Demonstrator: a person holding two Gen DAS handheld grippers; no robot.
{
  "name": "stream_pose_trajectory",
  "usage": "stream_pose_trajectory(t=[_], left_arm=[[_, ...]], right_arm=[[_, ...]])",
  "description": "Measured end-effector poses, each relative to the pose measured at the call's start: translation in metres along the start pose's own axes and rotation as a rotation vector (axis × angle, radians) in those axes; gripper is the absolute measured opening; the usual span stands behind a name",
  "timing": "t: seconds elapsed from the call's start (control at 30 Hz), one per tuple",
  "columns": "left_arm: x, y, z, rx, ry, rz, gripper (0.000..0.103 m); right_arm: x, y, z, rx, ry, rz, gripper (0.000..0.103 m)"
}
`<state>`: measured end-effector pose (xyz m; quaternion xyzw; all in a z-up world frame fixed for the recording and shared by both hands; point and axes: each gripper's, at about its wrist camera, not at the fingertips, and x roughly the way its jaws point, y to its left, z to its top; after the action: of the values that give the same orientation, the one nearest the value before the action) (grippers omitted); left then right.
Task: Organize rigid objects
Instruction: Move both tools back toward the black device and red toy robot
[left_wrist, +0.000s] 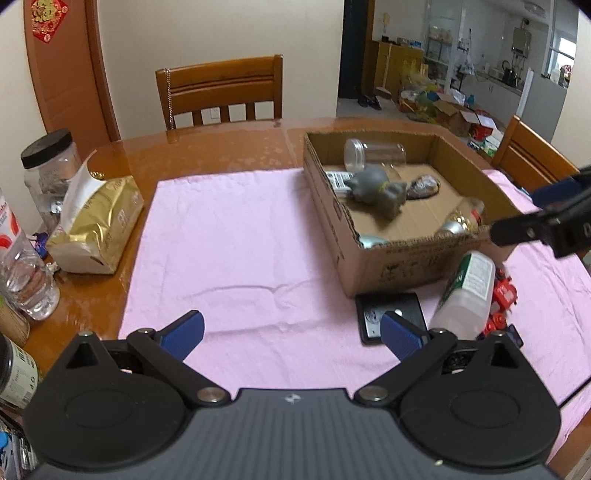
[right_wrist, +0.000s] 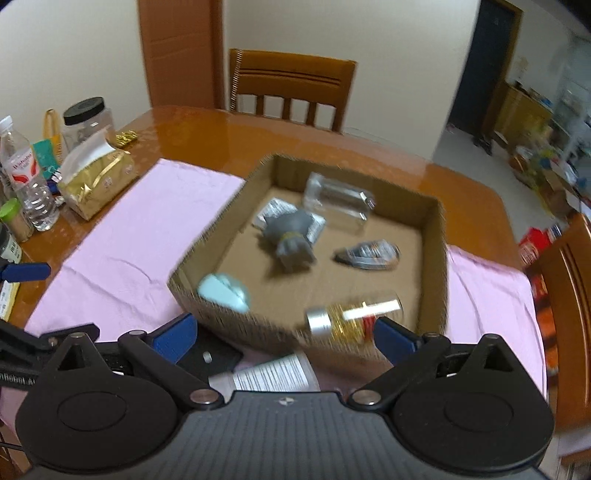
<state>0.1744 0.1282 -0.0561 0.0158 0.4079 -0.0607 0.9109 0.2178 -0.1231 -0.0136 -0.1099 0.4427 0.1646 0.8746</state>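
A cardboard box (left_wrist: 391, 258) (right_wrist: 221, 317) stands on the pink cloth (left_wrist: 236, 254). Inside lie a grey cat figure (left_wrist: 380, 188) (right_wrist: 290, 236), a clear jar (left_wrist: 373, 153) (right_wrist: 338, 201), a gold bottle with a silver cap (left_wrist: 461, 219) (right_wrist: 354, 317), a pale blue piece (right_wrist: 223, 291) and a dark wrapped item (left_wrist: 424, 186) (right_wrist: 369, 253). In front of the box lie a white bottle (left_wrist: 467, 295) (right_wrist: 273, 374), a black flat device (left_wrist: 391, 317) and red toys (left_wrist: 502, 299). My left gripper (left_wrist: 291, 332) is open over bare cloth. My right gripper (right_wrist: 284, 336) is open above the box's near wall, holding nothing.
A gold tissue pack (left_wrist: 98, 225) (right_wrist: 96, 184), a black-lidded jar (left_wrist: 51, 162) and water bottles (right_wrist: 27, 177) crowd the table's left side. Wooden chairs (left_wrist: 221, 92) (left_wrist: 532, 155) stand at the far and right edges. A doorway opens to a cluttered room at right.
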Motion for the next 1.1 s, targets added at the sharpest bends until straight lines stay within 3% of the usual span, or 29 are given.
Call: stream_pose_trajectory(t=[0.37,0.7,1.1], left_arm=[[0.024,-0.016,-0.009,-0.036,0.079,0.035,0.101],[0.049,-0.03,-0.006,-0.049,0.134,0.048,0.101],[0.073,-0.05,0.002,-0.022,0.178,0.016,0.101]], right_arm=[[0.035,-0.044,-0.053,0.113,0.127,-0.064,0.103],[0.083,-0.072,-0.062,0.142,0.204,-0.061,0.103],[0.096,-0.104,-0.079,0.178,0.231,-0.1,0.103]])
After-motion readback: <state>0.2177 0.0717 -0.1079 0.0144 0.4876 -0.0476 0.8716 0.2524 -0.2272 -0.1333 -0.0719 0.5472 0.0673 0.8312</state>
